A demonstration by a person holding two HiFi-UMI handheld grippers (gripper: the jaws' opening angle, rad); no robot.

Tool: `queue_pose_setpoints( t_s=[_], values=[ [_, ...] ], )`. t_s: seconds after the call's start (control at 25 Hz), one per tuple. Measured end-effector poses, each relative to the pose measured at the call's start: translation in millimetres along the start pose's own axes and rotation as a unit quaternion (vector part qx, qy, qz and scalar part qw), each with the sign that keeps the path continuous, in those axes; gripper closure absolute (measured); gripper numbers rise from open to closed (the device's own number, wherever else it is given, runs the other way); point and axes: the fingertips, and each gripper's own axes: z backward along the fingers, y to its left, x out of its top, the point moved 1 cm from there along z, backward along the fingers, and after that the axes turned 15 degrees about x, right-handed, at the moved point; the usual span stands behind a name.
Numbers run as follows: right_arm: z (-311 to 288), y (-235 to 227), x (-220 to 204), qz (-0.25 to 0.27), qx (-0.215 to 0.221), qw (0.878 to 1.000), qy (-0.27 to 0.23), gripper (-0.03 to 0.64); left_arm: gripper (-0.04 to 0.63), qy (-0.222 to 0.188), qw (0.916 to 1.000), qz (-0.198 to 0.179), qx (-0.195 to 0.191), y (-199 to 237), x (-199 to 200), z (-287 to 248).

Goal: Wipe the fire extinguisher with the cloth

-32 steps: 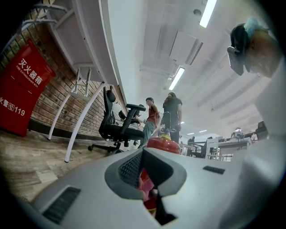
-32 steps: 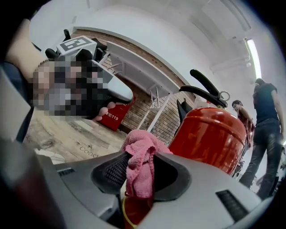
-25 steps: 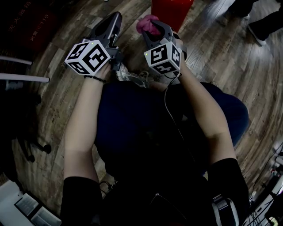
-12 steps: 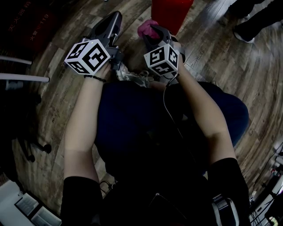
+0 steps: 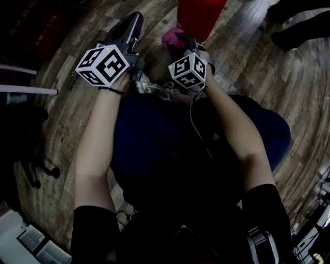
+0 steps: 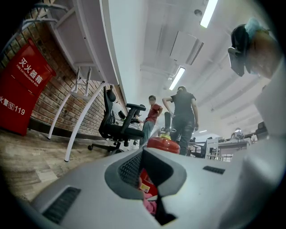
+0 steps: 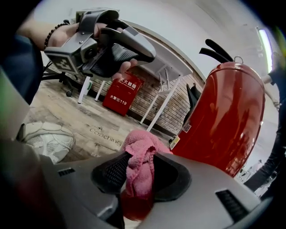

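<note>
The red fire extinguisher point(image 5: 201, 15) stands on the wooden floor at the top of the head view. In the right gripper view its body point(image 7: 223, 112) rises close on the right, with black handles on top. My right gripper point(image 5: 179, 40) is shut on a bunched pink cloth point(image 5: 170, 36), just left of the cylinder's base. Between the jaws of this gripper point(image 7: 138, 156) the cloth point(image 7: 138, 170) bulges out, a short way from the red body. My left gripper point(image 5: 135, 19) is held up to the left, jaws together and holding nothing. Its own view shows the extinguisher's top point(image 6: 161, 144) beyond the jaws.
A red box marked 119 point(image 7: 120, 96) leans on a brick wall behind white table legs point(image 7: 163, 105). A white shoe point(image 7: 44, 138) rests on the floor nearby. A black office chair point(image 6: 118, 123) and two standing people point(image 6: 178, 116) are farther off.
My right gripper has shifted slightly down and tilted, still shut on the cloth beside the extinguisher. The left gripper has stayed put. A person's feet at the top right have moved away.
</note>
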Motion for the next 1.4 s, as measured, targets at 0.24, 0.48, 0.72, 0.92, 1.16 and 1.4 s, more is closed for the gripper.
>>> queue_pose_setpoints(
  t_s=[0.24,0.48,0.72,0.92,1.16,1.4],
  values=[
    [-7.0,4.6,-10.4,0.001,0.009,1.0,0.011,0.472,0.581,0.001,1.0,0.0,0.0,-0.8,0.4,-0.7],
    [-17.0,14.6,-25.6,-0.006,0.023,0.999,0.029,0.472,0.581,0.001,1.0,0.0,-0.001,0.2,0.7,0.0],
    [-27.1,24.9,-42.3,-0.003,0.036,0.998,0.048,0.472,0.58,0.001,1.0,0.0,0.0,0.9,0.4,0.9],
    [-35.6,34.1,-60.4,-0.005,0.054,0.996,0.072,0.472,0.58,0.001,1.0,0.001,-0.001,0.6,1.5,1.1],
    [-47.7,45.2,-79.7,-0.008,0.077,0.993,0.095,0.472,0.58,0.001,1.0,0.004,-0.003,0.3,2.0,1.6],
    [-64.7,58.1,-107.6,0.0,0.105,0.986,0.132,0.472,0.58,0.003,1.0,0.007,-0.005,0.5,0.6,-1.3]
  ],
)
